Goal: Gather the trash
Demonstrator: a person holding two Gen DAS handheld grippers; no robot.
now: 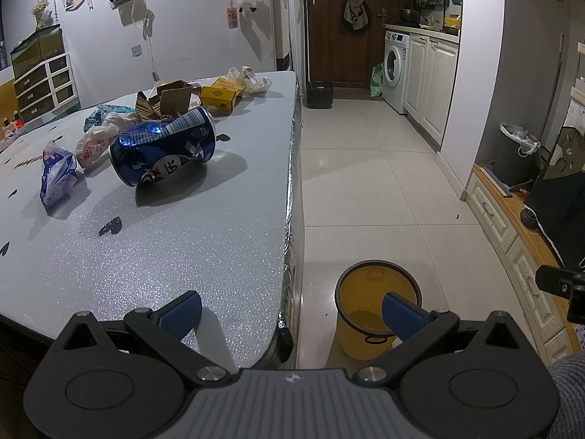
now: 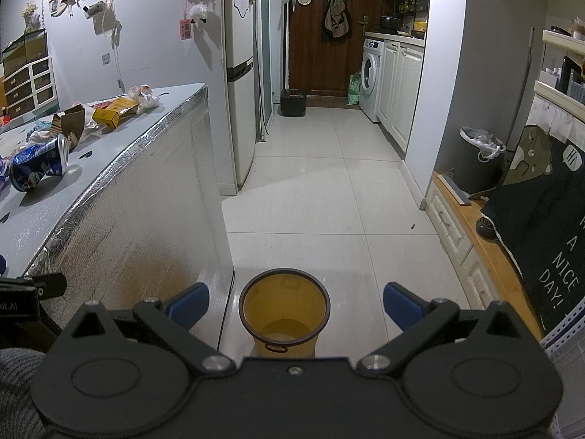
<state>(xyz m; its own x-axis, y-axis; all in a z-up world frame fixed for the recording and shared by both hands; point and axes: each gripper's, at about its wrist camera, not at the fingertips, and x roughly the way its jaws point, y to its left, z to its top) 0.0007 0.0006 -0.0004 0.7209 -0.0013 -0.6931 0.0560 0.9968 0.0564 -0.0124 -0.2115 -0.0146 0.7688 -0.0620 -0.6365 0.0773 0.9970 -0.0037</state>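
Home kitchen, washing machine (image 2: 372,73) (front-loading), fridge (image 2: 239,73)

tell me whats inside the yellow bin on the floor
The yellow bin looks empty: the right wrist view shows only bare inner wall and floor. The near rim covers a strip of the bottom, so that part can't be checked.
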